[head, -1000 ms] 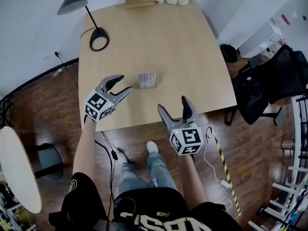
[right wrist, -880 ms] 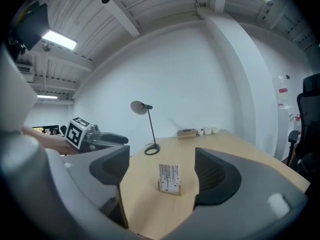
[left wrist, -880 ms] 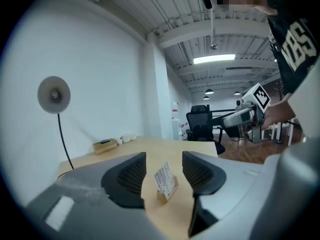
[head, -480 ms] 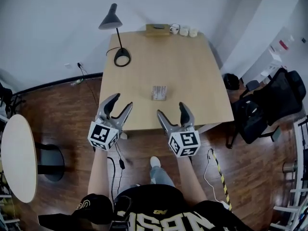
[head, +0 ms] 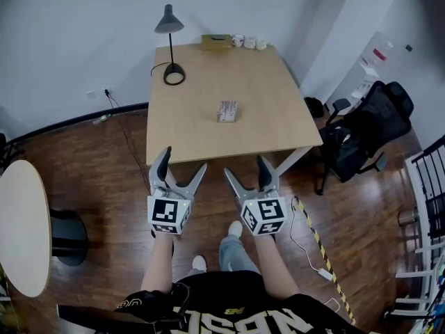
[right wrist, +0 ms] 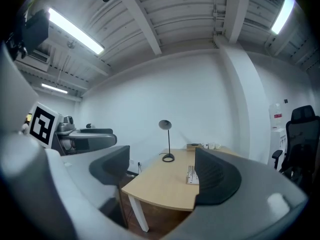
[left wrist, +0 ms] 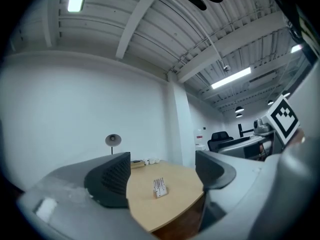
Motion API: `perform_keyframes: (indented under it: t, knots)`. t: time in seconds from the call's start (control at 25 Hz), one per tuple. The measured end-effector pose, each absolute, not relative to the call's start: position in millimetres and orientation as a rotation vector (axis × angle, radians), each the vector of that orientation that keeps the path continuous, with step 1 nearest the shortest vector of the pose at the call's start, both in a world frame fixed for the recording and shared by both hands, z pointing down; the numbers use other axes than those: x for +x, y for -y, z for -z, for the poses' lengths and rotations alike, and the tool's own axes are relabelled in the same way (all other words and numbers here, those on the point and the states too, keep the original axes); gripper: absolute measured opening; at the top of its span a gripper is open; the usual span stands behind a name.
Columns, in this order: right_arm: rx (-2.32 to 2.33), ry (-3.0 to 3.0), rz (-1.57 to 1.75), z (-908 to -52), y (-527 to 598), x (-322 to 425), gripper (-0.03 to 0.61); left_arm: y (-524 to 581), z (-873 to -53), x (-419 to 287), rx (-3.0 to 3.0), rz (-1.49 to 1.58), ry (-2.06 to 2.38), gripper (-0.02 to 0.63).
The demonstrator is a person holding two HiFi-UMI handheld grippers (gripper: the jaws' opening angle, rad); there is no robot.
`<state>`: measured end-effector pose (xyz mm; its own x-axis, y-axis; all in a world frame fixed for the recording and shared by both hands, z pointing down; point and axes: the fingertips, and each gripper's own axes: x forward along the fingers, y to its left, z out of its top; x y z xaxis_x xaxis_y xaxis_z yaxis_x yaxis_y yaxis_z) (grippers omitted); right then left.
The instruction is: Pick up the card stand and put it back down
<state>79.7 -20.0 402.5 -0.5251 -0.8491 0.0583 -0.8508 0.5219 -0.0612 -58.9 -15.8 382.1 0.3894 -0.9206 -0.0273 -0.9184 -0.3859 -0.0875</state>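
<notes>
The card stand (head: pixel 227 110), a small wooden base with a white card, stands upright near the middle of the wooden table (head: pixel 278 127). It also shows in the left gripper view (left wrist: pixel 159 187) and, partly behind a jaw, in the right gripper view (right wrist: pixel 190 175). Both grippers are held over the floor, short of the table's near edge and well away from the stand. My left gripper (head: pixel 181 173) has its jaws opening with nothing between them. My right gripper (head: pixel 247 172) stands open and empty.
A black desk lamp (head: pixel 170 47) stands at the table's far left, its cable running off the edge. A wooden box (head: pixel 216 42) and white cups (head: pixel 249 43) sit along the far edge. A black office chair (head: pixel 365 131) is to the right, a round white table (head: pixel 24 228) at left.
The person has stepped back: both grippers have drawn away from the table to over the floor. The left jaws now stand wider apart. The card stand stays put on the table.
</notes>
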Motion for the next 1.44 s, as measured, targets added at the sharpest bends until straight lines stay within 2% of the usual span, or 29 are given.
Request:
perform_keyframes:
  t: [0.4,0.84,1.44]
  knots:
    - [1.627,2.674,0.004,-360.9,-20.0,136.5,0.407,-34.4,-357.2,-18.8,-2.505,0.015,-1.731,0.411]
    - [1.767,2.628,-0.078,-365.8,-15.5,215.4,0.407,-36.9,-336.1,35.8,-2.474,-0.006,-1.727,0.391]
    - [1.716,2.644,-0.036,-360.3,-5.7,203.8,0.407,-34.2,-344.5,25.4,-2.448,0.020,-1.789,0.390]
